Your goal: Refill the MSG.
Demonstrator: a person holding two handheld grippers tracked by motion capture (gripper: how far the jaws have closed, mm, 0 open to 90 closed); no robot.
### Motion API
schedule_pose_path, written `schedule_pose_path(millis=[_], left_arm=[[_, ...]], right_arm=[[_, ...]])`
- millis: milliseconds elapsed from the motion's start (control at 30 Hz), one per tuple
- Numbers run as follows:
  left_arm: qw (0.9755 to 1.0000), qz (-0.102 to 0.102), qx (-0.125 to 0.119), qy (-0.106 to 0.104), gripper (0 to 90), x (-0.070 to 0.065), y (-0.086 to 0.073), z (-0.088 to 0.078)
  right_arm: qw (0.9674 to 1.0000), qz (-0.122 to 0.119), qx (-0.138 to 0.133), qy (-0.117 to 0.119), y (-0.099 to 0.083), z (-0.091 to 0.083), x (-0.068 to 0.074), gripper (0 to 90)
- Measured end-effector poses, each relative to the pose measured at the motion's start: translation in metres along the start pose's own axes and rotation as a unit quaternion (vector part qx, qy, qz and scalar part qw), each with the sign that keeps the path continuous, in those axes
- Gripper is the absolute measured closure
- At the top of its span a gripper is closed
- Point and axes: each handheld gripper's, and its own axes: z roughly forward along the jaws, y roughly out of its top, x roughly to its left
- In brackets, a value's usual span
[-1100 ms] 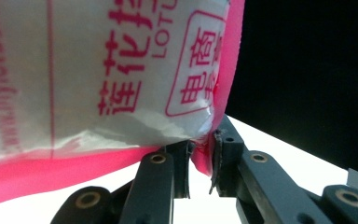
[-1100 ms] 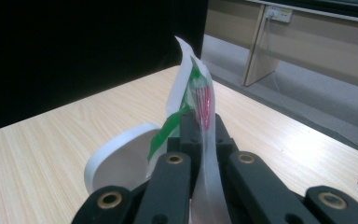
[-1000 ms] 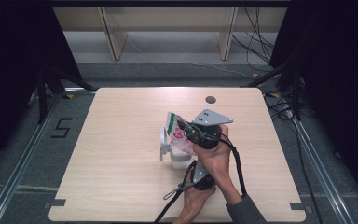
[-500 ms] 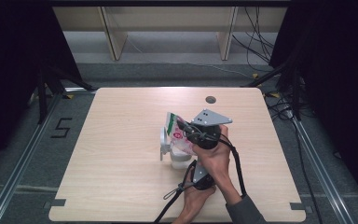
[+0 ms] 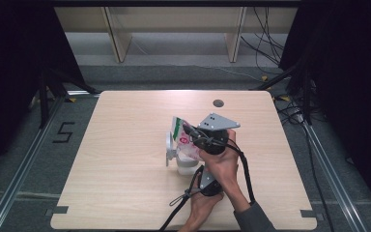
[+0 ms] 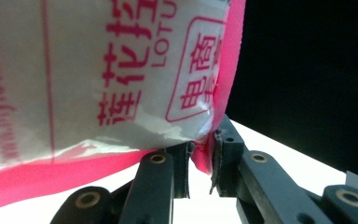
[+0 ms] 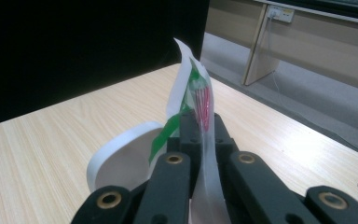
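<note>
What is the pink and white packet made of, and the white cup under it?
The packet looks like thin glossy plastic film: it creases and shines. The white cup looks like smooth matte paper or plastic; I can't tell which. The table looks like pale wood-grain laminate.

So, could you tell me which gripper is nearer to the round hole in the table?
Right. The right gripper pinches the packet's top edge, just short of the hole. The left gripper pinches its bottom corner, nearer the person's side.

Even overhead light brightens the table (image 5: 125, 145); its surroundings are dark. The packet (image 6: 121, 70) close before the jaws is blurred, with blown-out white beneath.
</note>
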Motion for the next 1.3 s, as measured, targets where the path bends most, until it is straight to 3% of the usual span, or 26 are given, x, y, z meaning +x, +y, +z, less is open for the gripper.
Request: schedule_pose_path(millis=[33,100,133,200,233,300,333,400,467,500,533,567,1133,1167,1200,1233,1300], left_arm=[[1.0000,-0.002,-0.005,-0.003,79.0,-0.0003,-0.0006,0.0010],[1.0000,-0.001,-0.005,-0.003,79.0,-0.0001,-0.0007,0.0008],[0.9999,0.014,0.008,-0.001,79.0,0.0021,-0.0004,-0.0011],[0.9998,0.016,0.014,-0.003,79.0,0.0020,0.0003,-0.0018],[0.9996,0.017,0.013,-0.020,79.0,0.0020,0.0003,-0.0002],[0.9996,0.018,0.013,-0.020,79.0,0.0020,0.0001,-0.0003],[0.9998,0.013,0.012,-0.004,79.0,0.0017,-0.0001,-0.0014],[0.9998,0.016,0.014,-0.004,79.0,0.0020,0.0001,-0.0016],[0.9998,0.014,0.011,-0.005,79.0,0.0014,0.0002,-0.0016],[0.9996,0.009,0.012,-0.023,79.0,0.0009,0.0001,0.0001],[0.9994,-0.012,0.014,-0.028,79.0,-0.0019,-0.0008,0.0005],[0.9993,-0.010,0.020,-0.029,79.0,-0.0016,-0.0008,0.0004],[0.9994,-0.009,0.013,-0.030,79.1,-0.0011,0.0004,0.0003],[0.9991,-0.029,-0.004,-0.032,79.1,-0.0043,0.0007,0.0018],[0.9991,-0.029,-0.004,-0.032,79.1,-0.0043,0.0007,0.0018],[0.9991,-0.029,-0.004,-0.032,79.1,-0.0040,0.0007,0.0018],[0.9990,-0.030,0.004,-0.033,79.1,-0.0036,-0.0002,0.0019]], right_arm=[[1.0000,-0.009,-0.001,0.002,-0.0002,0.0009,-0.0010,89.0],[1.0000,-0.003,0.002,-0.002,-0.0006,0.0008,0.0001,89.0],[1.0000,0.006,0.002,-0.001,-0.0005,0.0006,0.0003,89.1],[0.9999,0.005,-0.007,-0.007,-0.0009,0.0009,0.0002,89.1],[1.0000,0.000,-0.004,-0.005,-0.0005,0.0002,-0.0002,89.1],[1.0000,0.000,-0.005,-0.003,-0.0006,0.0007,-0.0016,89.1],[1.0000,0.002,-0.001,-0.001,-0.0006,0.0002,-0.0019,89.1],[1.0000,0.000,-0.002,0.000,-0.0007,0.0004,-0.0021,89.0],[1.0000,0.003,-0.002,0.000,-0.0003,-0.0006,-0.0021,89.0],[1.0000,0.003,-0.005,0.002,-0.0003,-0.0002,-0.0021,89.1],[1.0000,0.004,-0.001,0.000,0.0001,-0.0011,-0.0022,89.0],[1.0000,-0.006,-0.004,0.002,0.0000,-0.0007,-0.0041,89.1],[1.0000,0.000,-0.007,-0.002,0.0007,-0.0009,0.0002,88.9],[1.0000,0.002,-0.006,-0.003,0.0011,-0.0012,0.0019,88.9],[1.0000,0.002,-0.006,-0.003,0.0011,-0.0012,0.0019,88.9],[0.9999,-0.014,-0.003,-0.004,0.0021,-0.0010,0.0011,88.9],[1.0000,-0.007,-0.002,-0.004,0.0005,0.0011,0.0016,88.9]])
